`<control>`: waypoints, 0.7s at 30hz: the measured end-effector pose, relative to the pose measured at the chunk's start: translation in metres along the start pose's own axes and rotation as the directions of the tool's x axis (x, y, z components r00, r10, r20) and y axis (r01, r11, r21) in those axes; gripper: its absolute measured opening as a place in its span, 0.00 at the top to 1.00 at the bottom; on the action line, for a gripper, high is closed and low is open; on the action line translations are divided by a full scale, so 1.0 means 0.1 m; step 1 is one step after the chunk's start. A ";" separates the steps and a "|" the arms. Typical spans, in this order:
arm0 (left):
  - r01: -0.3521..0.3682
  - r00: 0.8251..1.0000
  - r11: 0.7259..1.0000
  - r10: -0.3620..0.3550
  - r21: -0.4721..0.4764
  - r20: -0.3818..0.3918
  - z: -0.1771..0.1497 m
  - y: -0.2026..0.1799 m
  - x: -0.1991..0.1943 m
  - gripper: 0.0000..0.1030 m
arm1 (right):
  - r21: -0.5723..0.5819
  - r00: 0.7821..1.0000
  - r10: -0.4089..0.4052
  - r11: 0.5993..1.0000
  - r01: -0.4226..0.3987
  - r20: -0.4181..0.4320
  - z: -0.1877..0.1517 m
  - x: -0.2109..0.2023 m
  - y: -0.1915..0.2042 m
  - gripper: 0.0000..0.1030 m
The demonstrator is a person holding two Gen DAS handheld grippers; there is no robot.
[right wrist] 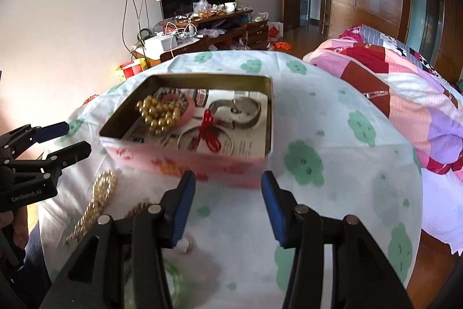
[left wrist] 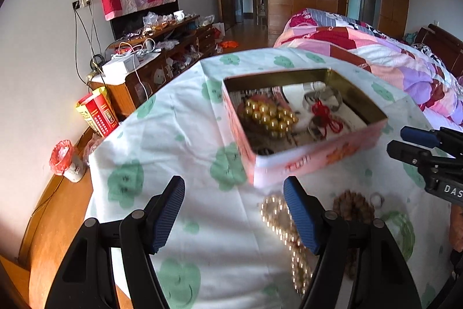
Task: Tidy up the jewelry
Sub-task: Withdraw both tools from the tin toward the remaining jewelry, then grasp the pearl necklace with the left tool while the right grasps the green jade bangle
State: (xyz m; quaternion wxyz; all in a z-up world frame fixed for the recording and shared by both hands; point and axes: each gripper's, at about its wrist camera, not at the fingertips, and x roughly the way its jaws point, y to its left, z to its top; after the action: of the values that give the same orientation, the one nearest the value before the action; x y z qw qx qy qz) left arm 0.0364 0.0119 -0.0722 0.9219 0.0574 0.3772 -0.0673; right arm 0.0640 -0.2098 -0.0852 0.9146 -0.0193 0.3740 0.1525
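**Tin holds part of the jewelry; both claws empty**

The pink tin (left wrist: 318,161) stands open on the cloth-covered surface (left wrist: 179,135). Inside it: gold bead strand (right wrist: 159,113), two metal bangles (right wrist: 243,112) and a red knotted cord (right wrist: 209,132), all on printed paper. Outside the tin, near its front wall, lie a pearl necklace (left wrist: 277,219), a brown bead bracelet (left wrist: 353,204) and a small ring (left wrist: 376,199). Left claw (left wrist: 234,213) is spread wide before the tin, gripping nothing. Right claw (right wrist: 228,207) likewise wide, empty, facing the tin's front wall.
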 end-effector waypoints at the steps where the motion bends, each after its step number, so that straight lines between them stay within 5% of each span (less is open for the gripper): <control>1: -0.003 1.000 1.000 0.003 0.000 -0.005 -0.02 0.00 0.00 0.31 | -0.001 1.000 -0.001 1.000 0.001 -0.004 -0.04 -0.02 0.01 0.51; 21: 0.005 0.997 0.999 -0.002 0.035 -0.080 -0.31 -0.33 -0.03 0.31 | -0.055 0.997 0.044 0.997 -0.048 -0.071 -0.52 -0.22 0.29 0.49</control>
State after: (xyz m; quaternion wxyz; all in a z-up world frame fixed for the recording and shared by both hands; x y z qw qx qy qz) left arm 0.0074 -0.0152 -0.0936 0.9048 0.0758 0.4126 -0.0732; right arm 0.0052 -0.1957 -0.1049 0.8964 -0.0417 0.4016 0.1832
